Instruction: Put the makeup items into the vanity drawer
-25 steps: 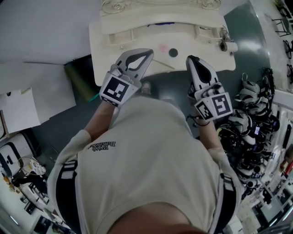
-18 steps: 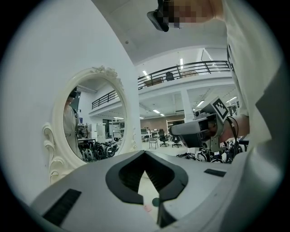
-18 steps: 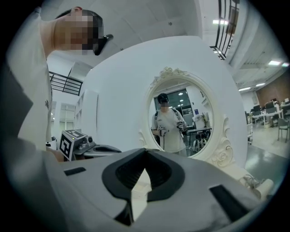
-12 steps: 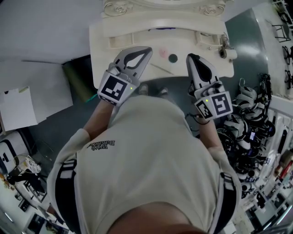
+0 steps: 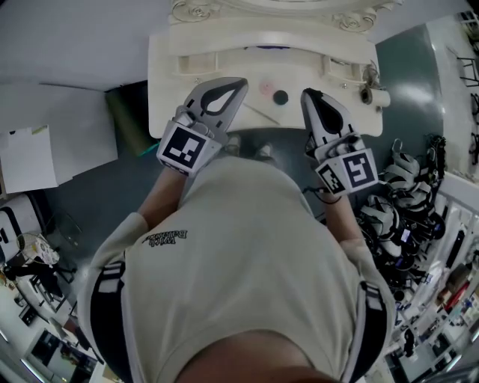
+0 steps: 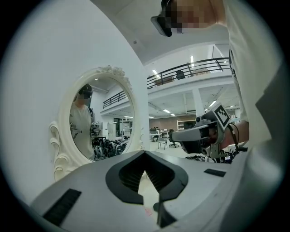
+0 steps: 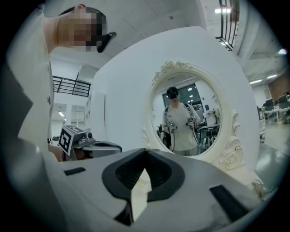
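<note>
Over the cream-white vanity desk (image 5: pixel 168 82), in the head view, two hand-held grippers point at the carved oval mirror (image 5: pixel 269 7). The left hand-held gripper (image 5: pixel 241 84) and the right hand-held gripper (image 5: pixel 308 96) each have their jaws closed tip to tip with nothing in them. Each carries one cube with square markers, so there are two cubes. Three makeup items lie loose on the desk top between the two grippers: a small pink round piece (image 5: pixel 265 87), a dark round piece (image 5: pixel 281 96) just beside it, and a thin pale stick (image 5: pixel 258 112) nearer the person. None is touched by a jaw. Only this view shows the white paper sheets (image 5: pixel 30 157) on the floor to the left. The drawer front cannot be made out here.

In the left gripper view, the left hand-held gripper (image 6: pixel 144 152) has its tips together, leaving a leaf-shaped gap behind them. Through that gap, two of the three items appear, the pink piece (image 6: pixel 146 210) and the dark piece (image 6: pixel 156 207). The right hand-held gripper (image 6: pixel 174 136) hangs alongside, and the mirror (image 6: pixel 102 120) stands to the left.

In the right gripper view, the right hand-held gripper (image 7: pixel 145 152) is likewise closed on nothing. No makeup item appears here. The mirror (image 7: pixel 188 118) faces this camera and reflects the person holding both grippers. The left hand-held gripper (image 7: pixel 120 147) appears at the left.
</note>
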The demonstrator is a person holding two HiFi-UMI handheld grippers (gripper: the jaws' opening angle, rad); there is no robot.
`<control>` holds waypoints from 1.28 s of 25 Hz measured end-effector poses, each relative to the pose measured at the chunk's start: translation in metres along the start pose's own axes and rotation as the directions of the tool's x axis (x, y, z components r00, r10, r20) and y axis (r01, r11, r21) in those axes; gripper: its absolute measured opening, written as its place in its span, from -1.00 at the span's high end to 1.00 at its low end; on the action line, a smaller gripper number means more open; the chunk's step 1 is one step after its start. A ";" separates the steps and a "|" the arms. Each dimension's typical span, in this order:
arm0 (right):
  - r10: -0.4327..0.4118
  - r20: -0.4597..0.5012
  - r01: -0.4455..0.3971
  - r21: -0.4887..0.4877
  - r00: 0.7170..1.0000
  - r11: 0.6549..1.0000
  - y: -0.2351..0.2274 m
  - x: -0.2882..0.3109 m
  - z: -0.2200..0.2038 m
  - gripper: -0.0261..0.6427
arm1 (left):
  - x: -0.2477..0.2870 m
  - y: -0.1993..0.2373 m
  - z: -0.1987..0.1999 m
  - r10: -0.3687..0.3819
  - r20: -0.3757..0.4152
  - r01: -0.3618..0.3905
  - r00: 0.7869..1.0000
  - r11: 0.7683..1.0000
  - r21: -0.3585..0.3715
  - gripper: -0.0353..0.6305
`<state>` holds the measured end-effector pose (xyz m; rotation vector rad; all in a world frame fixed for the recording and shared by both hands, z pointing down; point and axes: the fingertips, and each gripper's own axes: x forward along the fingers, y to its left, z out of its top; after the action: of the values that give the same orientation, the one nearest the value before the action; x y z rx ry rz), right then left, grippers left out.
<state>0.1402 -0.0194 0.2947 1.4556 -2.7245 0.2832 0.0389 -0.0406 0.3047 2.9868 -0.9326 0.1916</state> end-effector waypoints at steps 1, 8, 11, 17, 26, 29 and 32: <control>0.005 -0.006 -0.005 0.000 1.000 1.000 -0.003 0.001 -0.002 0.91 | 0.002 -0.001 -0.001 0.004 -0.007 -0.004 1.000 1.000 -0.001 0.85; 0.039 -0.094 -0.041 -0.020 0.995 0.999 -0.021 0.020 -0.026 0.89 | 0.027 0.004 -0.022 0.020 -0.060 -0.022 0.998 0.999 -0.035 0.85; 0.059 -0.155 -0.065 -0.030 0.986 0.997 -0.027 0.036 -0.044 0.77 | 0.037 0.009 -0.036 0.024 -0.092 -0.028 0.995 0.999 -0.038 0.85; 0.084 -0.304 -0.102 -0.043 0.949 0.994 -0.045 0.070 -0.101 0.64 | 0.058 0.028 -0.076 0.065 -0.137 -0.074 0.988 0.996 -0.059 0.85; 0.123 -0.503 -0.149 -0.013 0.855 0.989 -0.076 0.120 -0.209 0.61 | 0.099 0.043 -0.180 0.040 -0.298 -0.083 0.954 0.988 -0.133 0.85; 0.131 -0.564 -0.165 -0.009 0.815 0.986 -0.080 0.129 -0.245 0.61 | 0.105 0.040 -0.219 0.016 -0.356 -0.083 0.934 0.982 -0.172 0.85; 0.138 -0.620 -0.176 0.001 0.772 0.984 -0.083 0.135 -0.282 0.60 | 0.110 0.038 -0.254 -0.010 -0.404 -0.080 0.915 0.975 -0.205 0.85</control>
<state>0.1193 -0.1247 0.6000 0.8917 -2.2739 0.5695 0.0779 -0.1239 0.5688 2.5836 -0.8892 0.6343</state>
